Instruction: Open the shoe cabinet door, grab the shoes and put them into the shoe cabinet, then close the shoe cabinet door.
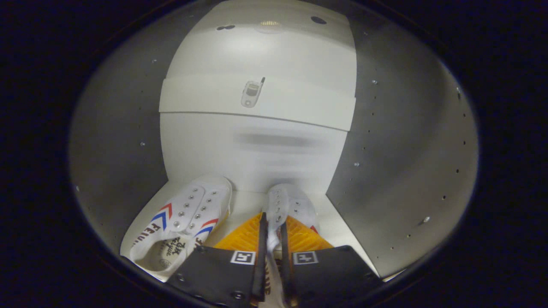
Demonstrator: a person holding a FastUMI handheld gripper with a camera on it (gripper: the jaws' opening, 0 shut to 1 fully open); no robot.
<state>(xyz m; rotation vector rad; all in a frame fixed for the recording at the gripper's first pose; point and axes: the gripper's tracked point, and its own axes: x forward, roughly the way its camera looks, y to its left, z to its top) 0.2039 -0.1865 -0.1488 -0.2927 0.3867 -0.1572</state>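
I am looking into the shoe cabinet [128, 141], with grey side walls and a white back panel. A white sneaker with red and blue chevrons [184, 218] lies on the cabinet floor, left of my fingers, toe pointing to the back. My gripper [272, 239] is shut on a second white sneaker [287, 205], pinching its upper edge between both fingers. This sneaker's toe reaches toward the back panel, just right of the first one.
A white shelf [257, 100] crosses the cabinet above the shoes, with a small latch fitting [251, 93] on its front edge. The right side wall [406, 162] carries rows of small holes and pins. A narrow strip of white floor [244, 205] separates the two sneakers.
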